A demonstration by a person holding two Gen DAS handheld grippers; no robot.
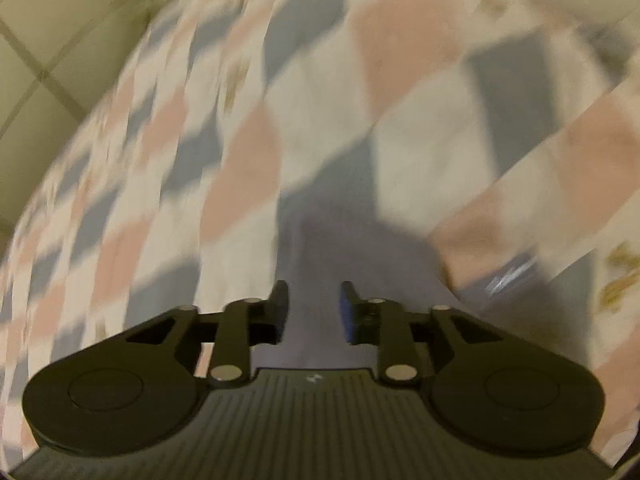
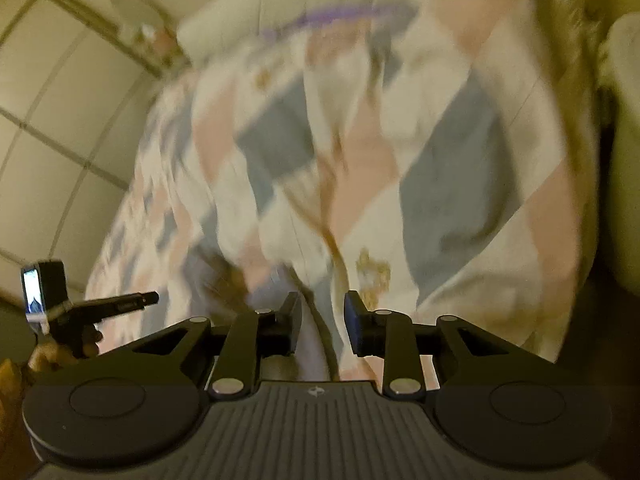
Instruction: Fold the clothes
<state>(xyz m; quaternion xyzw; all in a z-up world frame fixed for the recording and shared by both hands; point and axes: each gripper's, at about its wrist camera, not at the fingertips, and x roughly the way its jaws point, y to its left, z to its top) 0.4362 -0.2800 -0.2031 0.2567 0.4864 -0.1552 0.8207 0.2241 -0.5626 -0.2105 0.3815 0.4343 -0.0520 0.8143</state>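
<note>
The frames are motion-blurred. A lavender-grey garment (image 1: 332, 240) lies on a checked pink, blue and white quilt (image 1: 240, 168). My left gripper (image 1: 314, 288) hovers over the garment's near end, its fingers a narrow gap apart, and the cloth shows through the gap. In the right wrist view my right gripper (image 2: 322, 296) is also narrowly open above a strip of the lavender garment (image 2: 316, 356). The left gripper (image 2: 150, 298) shows at the far left, held by a hand (image 2: 44, 354), with nothing hanging from its tip.
The quilt (image 2: 440, 160) covers a bed. Pale tiled floor (image 1: 48, 40) lies beyond the bed's left edge. A white pillow (image 2: 224, 20) and a blurred purple item (image 2: 332, 16) sit at the far end of the bed.
</note>
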